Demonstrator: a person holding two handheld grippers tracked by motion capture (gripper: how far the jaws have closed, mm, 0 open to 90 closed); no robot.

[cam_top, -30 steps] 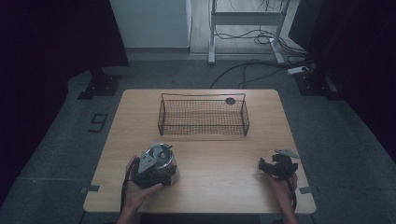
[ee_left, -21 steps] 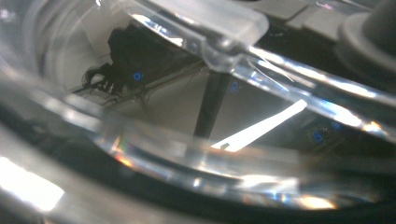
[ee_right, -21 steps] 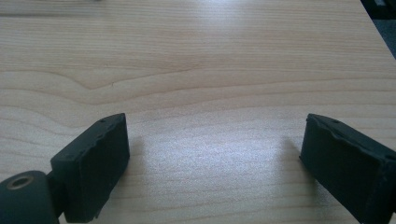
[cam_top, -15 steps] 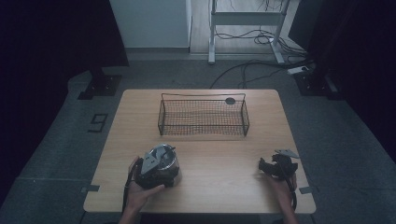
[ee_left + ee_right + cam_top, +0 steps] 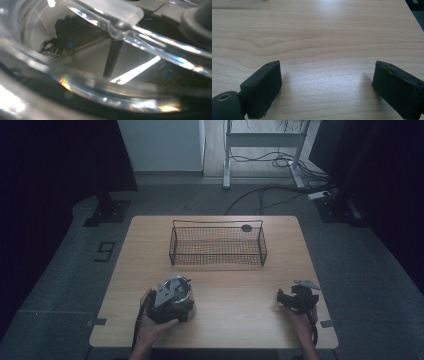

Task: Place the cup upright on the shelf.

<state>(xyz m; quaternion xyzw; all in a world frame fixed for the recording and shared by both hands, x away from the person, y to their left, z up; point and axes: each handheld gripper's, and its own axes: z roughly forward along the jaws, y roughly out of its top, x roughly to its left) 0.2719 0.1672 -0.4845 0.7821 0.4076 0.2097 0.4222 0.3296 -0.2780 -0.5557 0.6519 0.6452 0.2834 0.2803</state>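
High view: the left gripper [image 5: 172, 299] sits near the table's [image 5: 235, 320] front-left corner, against a clear glass jar [image 5: 176, 290]. The left gripper view looks through curved glass, so I judge the jar is held, though I cannot tell how its jaws stand. The right gripper [image 5: 325, 90] rests low near the front-right corner, jaws wide apart over bare wood. The wire basket [image 5: 218, 245] stands toward the far edge. Likely next: carry the jar there, keeping it level.
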